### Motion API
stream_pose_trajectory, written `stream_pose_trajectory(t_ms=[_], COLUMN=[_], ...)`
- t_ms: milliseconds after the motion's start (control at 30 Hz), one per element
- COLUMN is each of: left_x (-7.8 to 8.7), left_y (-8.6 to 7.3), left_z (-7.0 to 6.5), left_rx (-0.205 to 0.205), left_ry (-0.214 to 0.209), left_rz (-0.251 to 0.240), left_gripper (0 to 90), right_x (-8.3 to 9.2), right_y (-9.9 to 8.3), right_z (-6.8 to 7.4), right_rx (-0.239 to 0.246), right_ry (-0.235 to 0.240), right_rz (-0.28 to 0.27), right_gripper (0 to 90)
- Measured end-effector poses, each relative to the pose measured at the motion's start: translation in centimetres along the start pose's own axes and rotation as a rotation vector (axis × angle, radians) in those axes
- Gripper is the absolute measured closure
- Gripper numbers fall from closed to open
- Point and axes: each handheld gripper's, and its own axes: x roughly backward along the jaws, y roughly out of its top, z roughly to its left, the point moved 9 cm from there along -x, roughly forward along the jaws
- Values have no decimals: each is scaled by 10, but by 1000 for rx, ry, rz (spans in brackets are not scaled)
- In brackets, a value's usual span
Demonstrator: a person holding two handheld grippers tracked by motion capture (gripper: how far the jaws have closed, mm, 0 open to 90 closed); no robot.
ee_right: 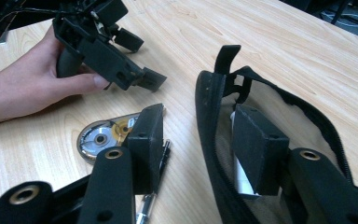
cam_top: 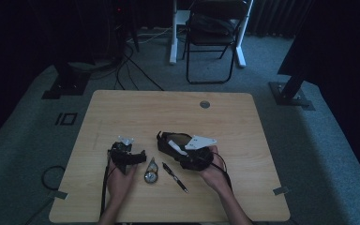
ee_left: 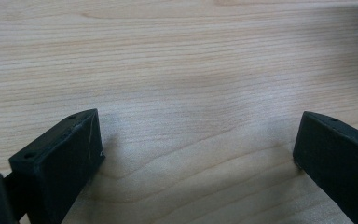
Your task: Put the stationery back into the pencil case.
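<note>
Now right gripper straddles pouch rim: one jaw inside, one outside, apart. Pen lies diagonal just beside it. Left gripper gapes empty.

The tabletop is pale matt wood grain, the pouch black woven cloth, the tape dispenser glossy metal, both hand-held grippers matt black plastic.

On the table lie one black pouch, one pen and one correction-tape dispenser.
</note>
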Motion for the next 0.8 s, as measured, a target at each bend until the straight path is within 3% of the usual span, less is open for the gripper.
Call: stream_pose_trajectory(t_ms=[800], left_x=[0], left_y=[0], left_z=[0], left_rx=[1], left_ry=[0], left_rz=[-1], left_gripper=[15], right_x=[-12], right_y=[-14], right_z=[22], right_rx=[35], right_ry=[42], right_rz=[38], right_gripper=[536])
